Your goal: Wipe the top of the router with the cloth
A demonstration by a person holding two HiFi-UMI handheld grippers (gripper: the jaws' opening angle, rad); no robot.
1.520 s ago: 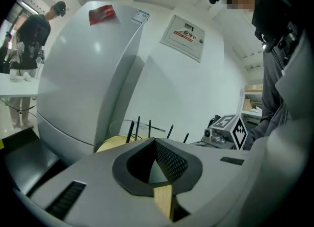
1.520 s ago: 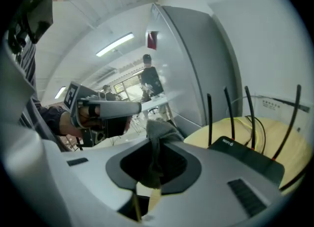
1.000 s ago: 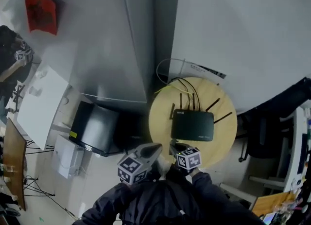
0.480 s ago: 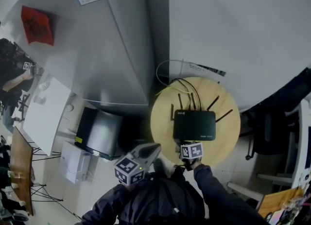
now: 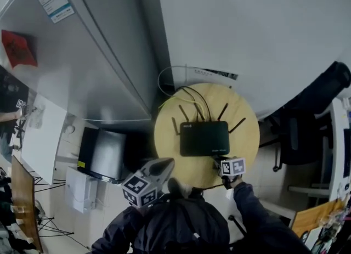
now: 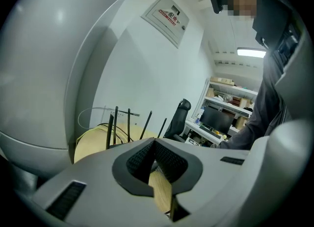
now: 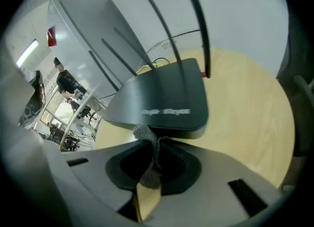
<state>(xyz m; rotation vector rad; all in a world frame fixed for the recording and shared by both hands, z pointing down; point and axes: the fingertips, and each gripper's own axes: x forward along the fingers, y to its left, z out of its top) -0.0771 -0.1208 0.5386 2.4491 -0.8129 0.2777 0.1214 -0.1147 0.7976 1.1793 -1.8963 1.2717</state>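
A black router [image 5: 204, 138] with several thin antennas lies on a small round wooden table [image 5: 247, 132]. My right gripper [image 5: 219, 162] sits at the router's near right corner, shut on a small grey cloth [image 7: 146, 134]. In the right gripper view the cloth's tip touches the near edge of the router [image 7: 162, 101], just ahead of the right gripper [image 7: 153, 145]. My left gripper [image 5: 166, 165] hovers off the table's near left rim, shut with nothing in it. In the left gripper view the left gripper [image 6: 153, 142] points past the antennas [image 6: 116, 123] and the table [image 6: 93, 142].
A tall grey cabinet [image 5: 82, 55] stands left of the table and a white wall behind it. Cables [image 5: 181, 91] loop off the table's far side. A dark box [image 5: 104, 154] lies on the floor at left. A black office chair [image 5: 296, 137] stands to the right.
My right gripper with the cloth has slid rightward along the router's near edge to its right corner. The head view has swung, and the left gripper has stayed near the body.
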